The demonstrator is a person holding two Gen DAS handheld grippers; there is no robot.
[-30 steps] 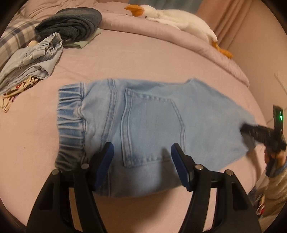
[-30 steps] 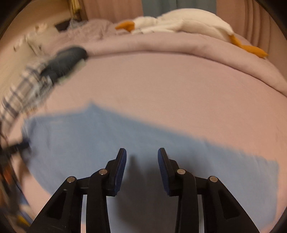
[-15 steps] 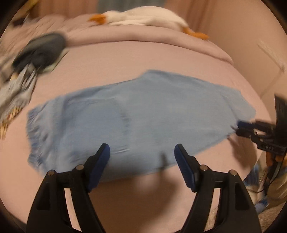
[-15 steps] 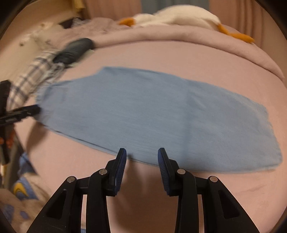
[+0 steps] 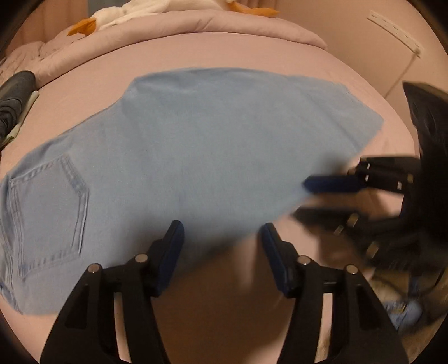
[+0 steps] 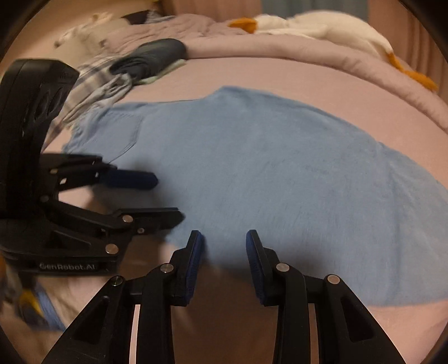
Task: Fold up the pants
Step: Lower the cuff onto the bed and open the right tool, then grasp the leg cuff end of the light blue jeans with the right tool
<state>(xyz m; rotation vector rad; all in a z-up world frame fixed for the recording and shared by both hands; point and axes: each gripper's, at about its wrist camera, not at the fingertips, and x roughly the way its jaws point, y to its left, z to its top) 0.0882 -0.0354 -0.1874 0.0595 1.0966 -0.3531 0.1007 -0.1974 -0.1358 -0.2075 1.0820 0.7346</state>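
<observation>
Black, blue-padded left tongs [image 5: 221, 240] stand wide apart with nothing between the pads, poised at the near hem of the pants [image 5: 212, 145]. Seen from the right wrist, these left tongs [image 6: 165, 196] reach in sideways from the left, one finger over the denim and the other at its near edge; whether either touches the cloth cannot be told through the blur. The right tongs [image 6: 224, 249] are likewise parted and hold nothing, their tips at the near edge of the pants [image 6: 266, 173]. From the left wrist, the right tongs [image 5: 308, 198] come in from the right, blurred, at the near right corner of the fabric.

The pants are light blue denim, lying flat and spread lengthwise across the pink bed [image 5: 224, 53]. A stitched back pocket [image 5: 47, 212] faces up at the left end.

Farther off, a dark folded garment [image 6: 156, 56] lies at the bed's left side, with a plaid cloth [image 6: 92, 86] just beside it. A rolled pink duvet [image 6: 308, 53] runs along the far side, and a white plush goose [image 6: 322, 25] with orange beak and feet rests on top of it.
</observation>
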